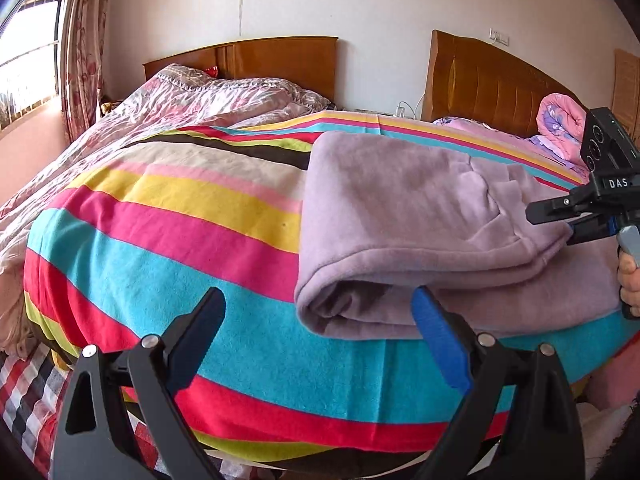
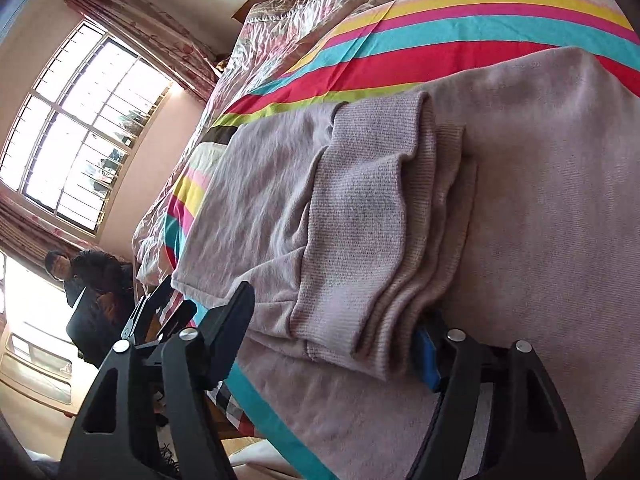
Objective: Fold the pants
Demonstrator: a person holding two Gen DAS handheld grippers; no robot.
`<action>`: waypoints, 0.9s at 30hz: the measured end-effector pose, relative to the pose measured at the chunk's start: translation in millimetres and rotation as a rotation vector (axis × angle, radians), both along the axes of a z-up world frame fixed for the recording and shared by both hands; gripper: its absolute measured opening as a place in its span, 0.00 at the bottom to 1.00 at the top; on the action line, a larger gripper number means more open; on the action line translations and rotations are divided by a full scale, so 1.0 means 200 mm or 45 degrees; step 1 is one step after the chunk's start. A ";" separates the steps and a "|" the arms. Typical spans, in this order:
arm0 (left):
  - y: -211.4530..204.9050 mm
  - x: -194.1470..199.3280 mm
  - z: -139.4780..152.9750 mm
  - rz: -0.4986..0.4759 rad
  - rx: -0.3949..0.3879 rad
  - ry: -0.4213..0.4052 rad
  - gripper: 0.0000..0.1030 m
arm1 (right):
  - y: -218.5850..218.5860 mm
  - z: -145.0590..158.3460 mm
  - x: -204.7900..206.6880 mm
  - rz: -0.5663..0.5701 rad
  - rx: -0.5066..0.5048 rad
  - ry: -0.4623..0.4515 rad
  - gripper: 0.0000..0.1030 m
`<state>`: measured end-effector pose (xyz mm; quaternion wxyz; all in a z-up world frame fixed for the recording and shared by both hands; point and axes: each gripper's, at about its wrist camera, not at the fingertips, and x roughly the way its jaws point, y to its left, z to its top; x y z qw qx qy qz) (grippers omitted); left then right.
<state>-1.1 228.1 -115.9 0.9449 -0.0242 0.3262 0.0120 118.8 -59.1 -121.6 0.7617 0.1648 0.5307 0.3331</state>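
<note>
1. Bedding on the far left: a pink floral quilt [image 1: 180, 100] is bunched toward the headboard. It leaves the striped blanket [image 1: 180, 220] as the flat working surface, which I judge is why the folding is done there.
2. Left gripper [image 1: 320, 312]: the jaws are released and spread wide, with nothing between them. It hovers just short of the near left corner of the garment, above the turquoise stripe. I read this as an approach to the folded edge, lined up so that the fingers can straddle it.
3. Pants [image 1: 400, 208]: lilac fleece, lying on the right part of the striped blanket near its front edge. They are already doubled over. A rounded fold faces the left gripper, and the upper layers sit on a wider bottom layer. I judge the fold to be partly done, with at least one further fold to make.
4. Ribbed cuffs [image 2: 360, 240]: stacked on top of the body of the pants at the right end. Stacking them gives one edge that a single gripper can take.
5. Right gripper [image 1: 554, 227]: the jaws are clenched around that stacked cuff end, the blue pad against the fabric. A hand [image 1: 630, 280] holds its handle.
6. Risk, in my judgement: the thick layers may slide apart if only one end is lifted.
</note>
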 end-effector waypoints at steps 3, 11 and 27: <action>0.02 0.01 -0.04 0.007 -0.025 0.014 0.91 | -0.02 0.01 -0.01 -0.051 0.037 -0.020 0.15; 0.04 0.11 0.00 0.004 -0.030 0.004 0.91 | 0.09 0.48 -0.05 0.012 0.092 -0.347 0.14; 0.06 0.17 -0.04 0.073 0.132 0.107 0.99 | -0.33 -0.01 -0.21 -0.199 -0.013 -0.155 0.14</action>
